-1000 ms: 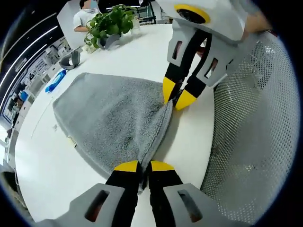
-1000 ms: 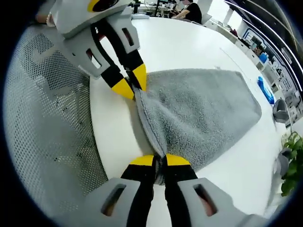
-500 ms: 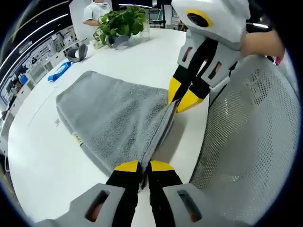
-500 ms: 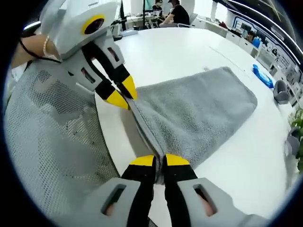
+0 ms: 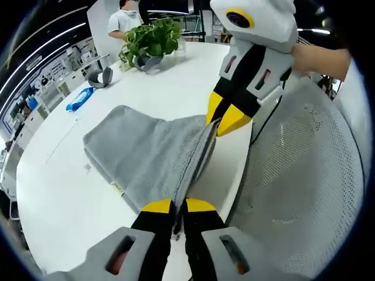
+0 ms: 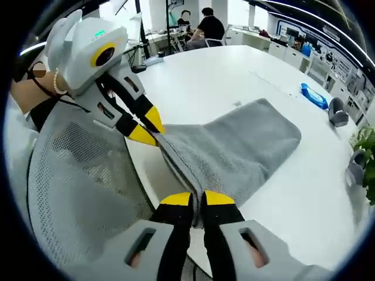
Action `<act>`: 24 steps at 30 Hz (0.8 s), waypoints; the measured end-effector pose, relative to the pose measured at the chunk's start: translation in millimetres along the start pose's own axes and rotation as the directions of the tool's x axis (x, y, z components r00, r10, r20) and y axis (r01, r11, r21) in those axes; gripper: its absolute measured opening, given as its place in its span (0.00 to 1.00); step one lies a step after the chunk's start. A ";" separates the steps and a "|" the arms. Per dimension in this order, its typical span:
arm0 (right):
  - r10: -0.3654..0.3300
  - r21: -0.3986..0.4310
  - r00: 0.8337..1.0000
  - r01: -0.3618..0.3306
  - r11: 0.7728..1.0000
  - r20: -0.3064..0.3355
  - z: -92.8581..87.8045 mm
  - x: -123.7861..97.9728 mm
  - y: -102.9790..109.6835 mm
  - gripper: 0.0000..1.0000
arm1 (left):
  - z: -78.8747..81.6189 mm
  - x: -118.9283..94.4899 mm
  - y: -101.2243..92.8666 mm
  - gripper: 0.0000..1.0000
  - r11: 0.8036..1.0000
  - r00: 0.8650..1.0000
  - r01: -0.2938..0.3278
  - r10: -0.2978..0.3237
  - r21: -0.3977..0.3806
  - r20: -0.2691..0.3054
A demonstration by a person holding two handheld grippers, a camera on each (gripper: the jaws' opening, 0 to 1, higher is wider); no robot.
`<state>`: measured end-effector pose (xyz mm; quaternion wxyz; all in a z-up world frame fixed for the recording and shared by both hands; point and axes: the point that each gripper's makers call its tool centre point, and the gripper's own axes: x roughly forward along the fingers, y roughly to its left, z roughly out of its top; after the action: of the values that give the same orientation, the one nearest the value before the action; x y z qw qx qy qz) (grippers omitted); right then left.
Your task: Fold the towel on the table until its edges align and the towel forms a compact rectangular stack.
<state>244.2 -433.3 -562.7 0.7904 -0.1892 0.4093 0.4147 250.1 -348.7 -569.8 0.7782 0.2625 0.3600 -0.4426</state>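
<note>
A grey towel (image 5: 146, 153) lies on the white table (image 5: 53, 193), its near edge lifted off the surface and pulled taut between both grippers. My left gripper (image 5: 178, 206) is shut on one corner of that edge. The right gripper (image 5: 218, 120) comes into the left gripper view from above, shut on the other corner. In the right gripper view the towel (image 6: 234, 149) stretches from my right gripper (image 6: 197, 200) to the left gripper (image 6: 151, 132), both shut on the towel. The far end of the towel still rests on the table (image 6: 199, 76).
A white mesh chair back (image 5: 299, 187) stands close against the table edge, also seen as the mesh chair (image 6: 82, 187). A potted plant (image 5: 149, 38), a blue object (image 5: 79, 98) and a grey headset-like item (image 5: 101, 76) sit at the far side. People are at the back.
Both grippers have lifted the held edge higher and drawn it toward the chair. The towel's near part has come off the table and its flat part looks shorter.
</note>
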 end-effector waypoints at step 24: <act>-0.037 0.076 0.995 0.030 0.997 0.088 22.8 -39.1 -0.6 0.04 | 33.9 -35.8 4.6 0.06 0.999 0.998 -0.043 0.043 0.002 0.035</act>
<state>243.3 -438.6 -517.8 0.8212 -0.1476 0.3856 0.3938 252.8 -353.3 -520.6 0.7933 0.2635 0.3402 -0.4308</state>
